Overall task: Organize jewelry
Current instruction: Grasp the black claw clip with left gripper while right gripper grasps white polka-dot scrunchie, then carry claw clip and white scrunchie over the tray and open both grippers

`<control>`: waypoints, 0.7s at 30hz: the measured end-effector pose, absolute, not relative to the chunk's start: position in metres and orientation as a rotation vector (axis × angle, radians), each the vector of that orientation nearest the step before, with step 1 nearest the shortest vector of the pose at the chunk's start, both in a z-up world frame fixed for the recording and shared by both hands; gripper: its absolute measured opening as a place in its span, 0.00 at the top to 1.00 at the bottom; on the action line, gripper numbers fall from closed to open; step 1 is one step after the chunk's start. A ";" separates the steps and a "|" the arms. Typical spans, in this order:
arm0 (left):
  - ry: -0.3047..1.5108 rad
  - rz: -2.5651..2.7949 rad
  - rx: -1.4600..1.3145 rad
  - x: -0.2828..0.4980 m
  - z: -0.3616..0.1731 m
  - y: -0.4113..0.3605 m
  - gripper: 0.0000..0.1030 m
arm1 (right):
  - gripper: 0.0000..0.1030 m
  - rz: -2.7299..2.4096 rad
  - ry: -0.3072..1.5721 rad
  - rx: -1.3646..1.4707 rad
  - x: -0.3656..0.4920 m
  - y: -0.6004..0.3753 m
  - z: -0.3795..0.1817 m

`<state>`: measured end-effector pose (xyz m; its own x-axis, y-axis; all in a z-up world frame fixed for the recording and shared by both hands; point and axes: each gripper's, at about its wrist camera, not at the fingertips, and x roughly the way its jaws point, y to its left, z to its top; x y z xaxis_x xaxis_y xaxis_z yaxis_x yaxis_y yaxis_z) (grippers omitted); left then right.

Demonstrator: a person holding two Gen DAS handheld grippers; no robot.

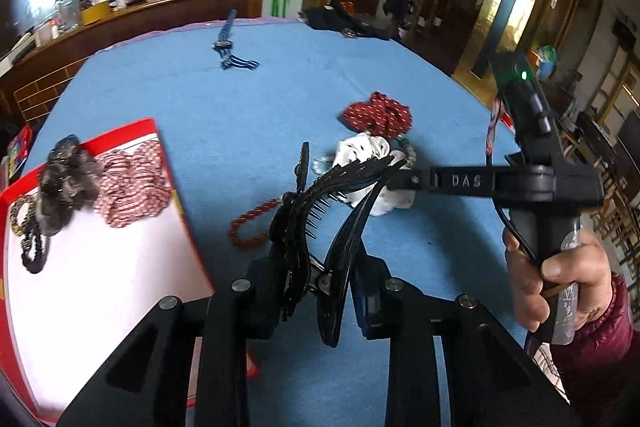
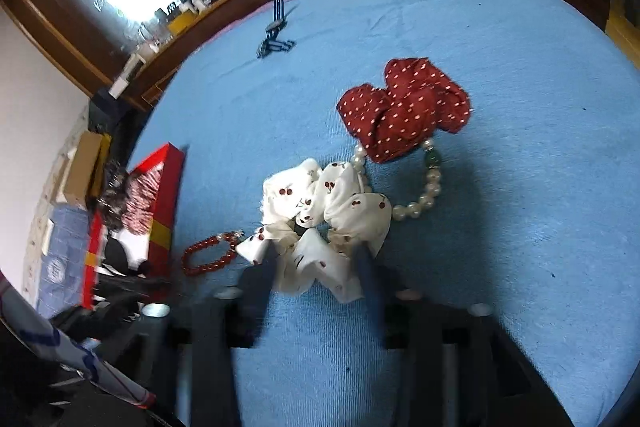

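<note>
One black toothed hair clip (image 1: 320,227), glossy, curved, sprung open, between left gripper (image 1: 320,291) fingers

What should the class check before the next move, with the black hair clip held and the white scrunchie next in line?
1. Left tool shut on black hair clip: ok.
2. Red box has bare floor space: ok.
3. Right tool open, fingers either side of white scrunchie: ok.
4. Pearl bracelet free of scrunchie: not ok, touching.
5. Red bead bracelet outside right tool: ok.
</note>
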<state>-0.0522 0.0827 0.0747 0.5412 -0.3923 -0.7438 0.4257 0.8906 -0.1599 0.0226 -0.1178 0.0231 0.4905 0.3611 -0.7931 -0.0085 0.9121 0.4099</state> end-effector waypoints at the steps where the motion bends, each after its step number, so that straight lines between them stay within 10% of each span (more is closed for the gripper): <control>1: 0.871 -0.481 0.039 -0.052 0.075 0.085 0.74 | 0.90 0.234 1.034 0.381 0.021 -0.118 0.023; 21: 0.839 -0.440 0.009 -0.057 0.091 0.104 0.74 | 0.95 0.275 0.843 0.330 -0.015 -0.117 0.089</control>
<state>-0.0573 0.1036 0.0913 0.5836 -0.3739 -0.7209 0.3810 0.9100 -0.1636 -0.0154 -0.1169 0.0888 0.6350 0.3647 -0.6810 -0.1065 0.9144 0.3905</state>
